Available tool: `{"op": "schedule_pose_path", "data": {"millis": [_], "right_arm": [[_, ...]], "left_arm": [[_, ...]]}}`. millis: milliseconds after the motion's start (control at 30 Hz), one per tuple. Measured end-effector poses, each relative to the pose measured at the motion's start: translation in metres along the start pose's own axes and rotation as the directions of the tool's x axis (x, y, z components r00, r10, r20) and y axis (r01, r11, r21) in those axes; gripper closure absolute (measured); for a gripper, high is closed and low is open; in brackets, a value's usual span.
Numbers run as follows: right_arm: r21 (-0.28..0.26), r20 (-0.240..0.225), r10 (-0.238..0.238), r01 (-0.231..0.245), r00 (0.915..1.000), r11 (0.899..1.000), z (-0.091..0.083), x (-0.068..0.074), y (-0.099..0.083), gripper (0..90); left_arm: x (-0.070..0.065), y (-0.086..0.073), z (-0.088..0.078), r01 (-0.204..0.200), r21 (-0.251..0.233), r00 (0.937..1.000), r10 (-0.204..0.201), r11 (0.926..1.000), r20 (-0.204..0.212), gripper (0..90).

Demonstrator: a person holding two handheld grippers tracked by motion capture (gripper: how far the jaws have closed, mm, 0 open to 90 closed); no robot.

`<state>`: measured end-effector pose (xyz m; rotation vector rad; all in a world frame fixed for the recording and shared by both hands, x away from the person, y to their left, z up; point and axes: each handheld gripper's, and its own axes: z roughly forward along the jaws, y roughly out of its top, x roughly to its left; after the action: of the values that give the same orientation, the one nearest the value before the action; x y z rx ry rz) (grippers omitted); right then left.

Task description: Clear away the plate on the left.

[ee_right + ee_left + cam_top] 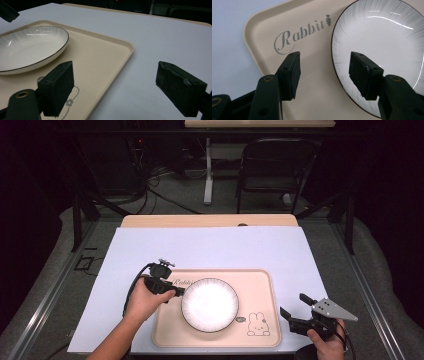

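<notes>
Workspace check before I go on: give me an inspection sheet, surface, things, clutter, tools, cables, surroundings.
Surface: white sheet over a wooden table.
Things: beige tray printed "Rabbit"; empty plate on it.
Clutter: nothing seen.
Tools: left tool open, straddling the plate's left rim, no grip; right tool open, off the tray's right edge.
Cables: black cable loops from the left tool; more on the floor behind.
Surroundings: dark room, chair beyond the table.

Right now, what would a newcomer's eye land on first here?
The glossy white plate in the middle of the beige tray, on the white table cover. Next, the left gripper, open at the plate's left rim, and the right gripper, open off the tray's right edge.
</notes>
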<state>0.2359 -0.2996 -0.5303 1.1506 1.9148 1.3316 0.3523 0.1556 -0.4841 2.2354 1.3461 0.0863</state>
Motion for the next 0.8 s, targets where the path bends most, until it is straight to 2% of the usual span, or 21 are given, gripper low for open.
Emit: {"op": "schedule_pose_path", "data": {"millis": [233, 400, 467, 600, 800], "right_arm": [[-0.003, 0.001, -0.004, 0.004, 1.0, 1.0, 0.0, 0.0, 0.0, 14.3], [-0.001, 0.001, -0.004, 0.004, 1.0, 1.0, 0.0, 0.0, 0.0, 14.3], [-0.004, 0.003, -0.005, 0.005, 1.0, 1.0, 0.0, 0.001, 0.0, 14.3], [-0.001, 0.001, -0.006, 0.006, 1.0, 1.0, 0.0, 0.0, 0.0, 14.2], [0.003, 0.0, -0.008, 0.008, 1.0, 1.0, 0.0, 0.001, 0.0, 14.2]], "left_arm": [[0.017, -0.017, -0.011, 0.066, -0.059, 0.9976, -0.064, 0.9961, 0.023, 42.6], [0.029, -0.033, -0.012, 0.121, -0.098, 0.9922, -0.117, 0.9878, 0.043, 42.4], [0.033, -0.039, -0.011, 0.148, -0.119, 0.9886, -0.143, 0.9817, 0.047, 42.4], [0.04, -0.048, -0.008, 0.173, -0.136, 0.9847, -0.168, 0.9755, 0.048, 42.8], [0.043, -0.055, 0.0, 0.198, -0.152, 0.9791, -0.188, 0.9684, 0.078, 42.9]]}}
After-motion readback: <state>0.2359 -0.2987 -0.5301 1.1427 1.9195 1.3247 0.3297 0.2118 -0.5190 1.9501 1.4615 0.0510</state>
